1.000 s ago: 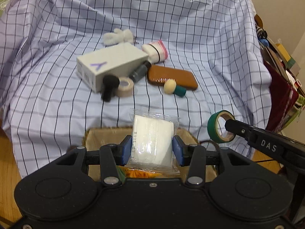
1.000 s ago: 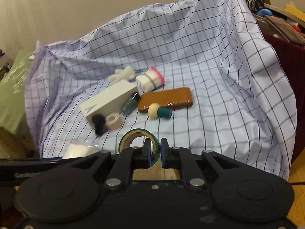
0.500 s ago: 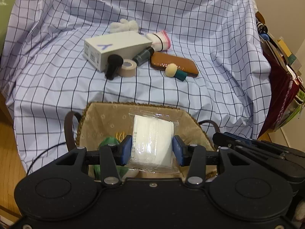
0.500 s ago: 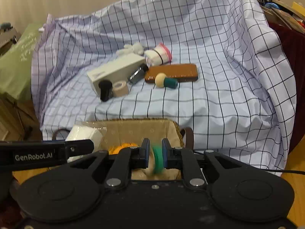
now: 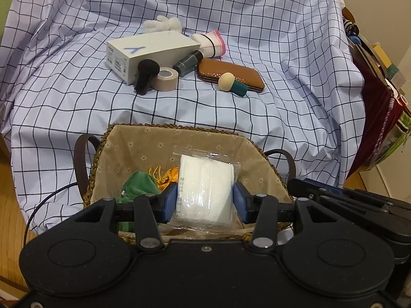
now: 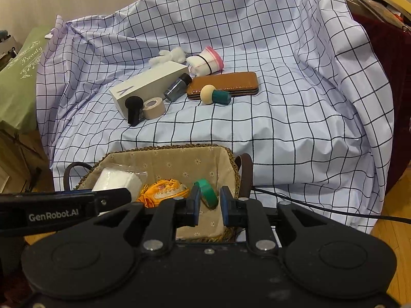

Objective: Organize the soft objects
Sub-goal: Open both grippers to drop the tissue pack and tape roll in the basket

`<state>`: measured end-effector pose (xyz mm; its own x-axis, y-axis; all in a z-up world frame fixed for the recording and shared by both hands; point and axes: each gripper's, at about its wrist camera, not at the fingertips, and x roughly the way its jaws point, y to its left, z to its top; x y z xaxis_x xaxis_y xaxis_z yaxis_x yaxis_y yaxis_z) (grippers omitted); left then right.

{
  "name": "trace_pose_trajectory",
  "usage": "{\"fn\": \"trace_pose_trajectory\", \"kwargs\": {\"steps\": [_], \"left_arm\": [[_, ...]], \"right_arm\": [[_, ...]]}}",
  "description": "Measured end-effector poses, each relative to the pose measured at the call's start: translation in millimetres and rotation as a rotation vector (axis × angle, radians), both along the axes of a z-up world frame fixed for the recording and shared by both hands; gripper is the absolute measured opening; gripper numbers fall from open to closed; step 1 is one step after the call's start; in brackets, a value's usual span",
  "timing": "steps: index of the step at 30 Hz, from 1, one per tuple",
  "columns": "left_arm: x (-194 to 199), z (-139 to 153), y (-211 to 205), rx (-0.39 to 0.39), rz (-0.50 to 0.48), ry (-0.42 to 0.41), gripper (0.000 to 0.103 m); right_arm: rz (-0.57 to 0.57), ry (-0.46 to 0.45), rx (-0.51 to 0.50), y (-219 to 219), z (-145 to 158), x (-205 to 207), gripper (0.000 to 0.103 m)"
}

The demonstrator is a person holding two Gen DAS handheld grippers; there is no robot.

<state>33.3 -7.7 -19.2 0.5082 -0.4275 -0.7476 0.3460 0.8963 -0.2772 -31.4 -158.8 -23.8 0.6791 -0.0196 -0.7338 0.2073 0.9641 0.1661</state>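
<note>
With the left gripper jaws clamped on the wrapped gauze pack above the basket and the right gripper jaws parted around the green tape roll, simultaneous release risks collision or spillage.

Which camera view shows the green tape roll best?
The right wrist view: the green tape roll lies in the basket, just beyond the open right gripper. The left wrist view does not show it; the held white packet blocks much of the basket.
</note>
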Motion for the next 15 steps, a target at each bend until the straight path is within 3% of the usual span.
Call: {"fn": "trace_pose_trajectory", "kwargs": {"steps": [3, 15], "left_arm": [[-0.4, 0.6, 0.9, 0.000, 0.013, -0.009, 0.062], [-2.3, -1.5, 4.1, 0.020, 0.045, -0.008, 0.063]], "right_arm": [[0.000, -0.005, 0.001, 0.1, 1.8, -1.0, 0.019], [0.001, 0.004, 0.001, -0.1, 0.6, -1.0, 0.022]]}}
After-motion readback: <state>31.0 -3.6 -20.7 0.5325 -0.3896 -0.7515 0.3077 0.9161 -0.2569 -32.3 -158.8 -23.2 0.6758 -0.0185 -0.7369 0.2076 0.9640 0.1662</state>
